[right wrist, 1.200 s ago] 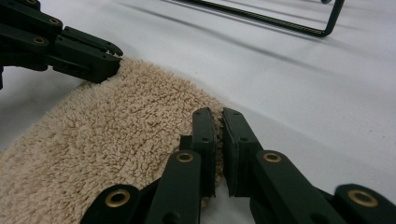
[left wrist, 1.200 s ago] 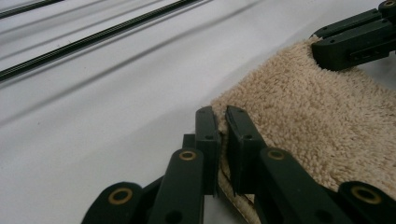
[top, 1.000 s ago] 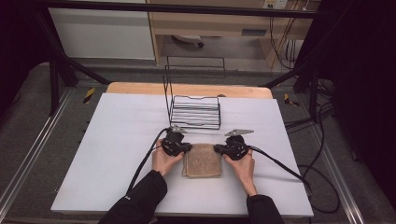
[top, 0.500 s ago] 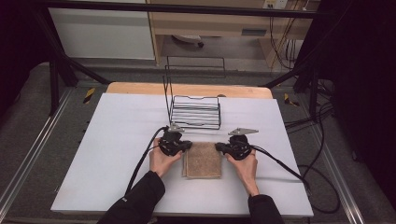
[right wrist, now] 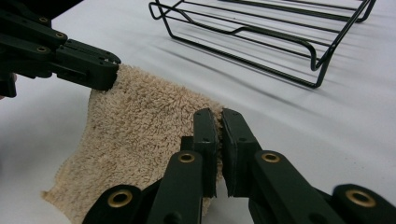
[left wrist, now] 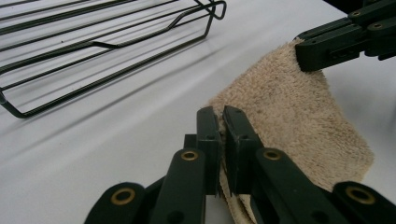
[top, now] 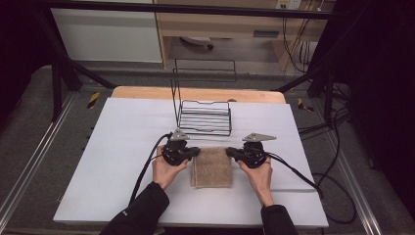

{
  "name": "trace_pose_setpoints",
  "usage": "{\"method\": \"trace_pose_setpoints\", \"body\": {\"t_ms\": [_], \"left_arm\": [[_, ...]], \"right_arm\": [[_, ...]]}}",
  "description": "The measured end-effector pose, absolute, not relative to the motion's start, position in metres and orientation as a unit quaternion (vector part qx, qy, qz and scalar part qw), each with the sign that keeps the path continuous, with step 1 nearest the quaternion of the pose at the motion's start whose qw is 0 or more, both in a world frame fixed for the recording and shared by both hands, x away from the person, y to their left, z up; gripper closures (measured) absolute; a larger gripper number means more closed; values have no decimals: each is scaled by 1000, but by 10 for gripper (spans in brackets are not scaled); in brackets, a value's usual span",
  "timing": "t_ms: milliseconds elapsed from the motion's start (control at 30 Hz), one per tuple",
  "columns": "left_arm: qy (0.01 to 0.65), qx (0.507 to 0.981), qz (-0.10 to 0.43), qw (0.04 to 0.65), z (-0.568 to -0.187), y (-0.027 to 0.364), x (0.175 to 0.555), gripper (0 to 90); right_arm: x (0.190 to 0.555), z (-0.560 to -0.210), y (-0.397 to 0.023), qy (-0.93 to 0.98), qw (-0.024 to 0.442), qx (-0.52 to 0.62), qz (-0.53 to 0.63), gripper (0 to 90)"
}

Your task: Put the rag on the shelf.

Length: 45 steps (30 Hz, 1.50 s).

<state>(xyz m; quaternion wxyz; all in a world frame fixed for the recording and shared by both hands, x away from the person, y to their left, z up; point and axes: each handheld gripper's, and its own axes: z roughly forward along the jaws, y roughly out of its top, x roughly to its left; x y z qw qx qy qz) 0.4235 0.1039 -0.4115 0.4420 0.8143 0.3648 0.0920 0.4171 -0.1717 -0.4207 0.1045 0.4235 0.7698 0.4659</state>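
Note:
A folded beige towel (top: 212, 167) lies on the white table between my two grippers. My left gripper (top: 195, 152) is shut on the towel's far left corner; in the left gripper view its black jaws (left wrist: 220, 135) pinch the towel (left wrist: 299, 112) edge. My right gripper (top: 229, 152) is shut on the far right corner, and in the right gripper view its jaws (right wrist: 218, 137) clamp the towel (right wrist: 140, 135) there. Each gripper view also shows the other gripper (left wrist: 308, 53) (right wrist: 105, 70) holding the opposite corner. The held far edge seems slightly raised.
A black wire rack (top: 204, 116) stands just beyond the towel, with a tall wire handle at its left. The white table (top: 117, 147) ends in a wooden strip (top: 195, 93) at the back. Cables trail from both grippers toward the front edge.
Both grippers and the towel's far edge have shifted slightly away from the person, toward the wire rack. Both stay shut on the towel corners.

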Motion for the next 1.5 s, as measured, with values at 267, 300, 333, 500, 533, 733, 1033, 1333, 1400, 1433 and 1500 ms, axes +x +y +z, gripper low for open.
{"method": "trace_pose_setpoints", "body": {"t_ms": [267,300,333,500,533,733,1033,1333,1400,1433,1500], "left_arm": [[361,812,97,448,-406,106,418,854],[360,811,98,450,-406,106,417,854],[360,811,98,451,-405,106,416,854],[357,808,103,456,-401,108,412,854],[358,807,103,458,-401,108,412,854],[356,801,104,469,-395,111,408,854],[349,796,111,481,-385,111,404,854],[342,792,123,490,-374,112,401,854],[340,791,125,492,-371,113,400,854],[340,791,126,493,-370,113,400,854],[338,789,128,496,-368,113,399,854]], "right_arm": [[412,-415,-172,768,106,418,473,854],[412,-414,-173,769,107,415,473,854],[411,-413,-172,768,106,416,475,853],[407,-408,-172,769,110,410,478,854],[406,-407,-172,770,112,407,479,855],[400,-399,-172,768,119,399,487,854],[395,-388,-174,764,134,390,496,856],[392,-377,-174,760,144,381,506,856],[391,-375,-175,758,147,380,509,856],[391,-373,-175,758,149,378,510,856],[390,-371,-175,757,151,376,513,856]]}}
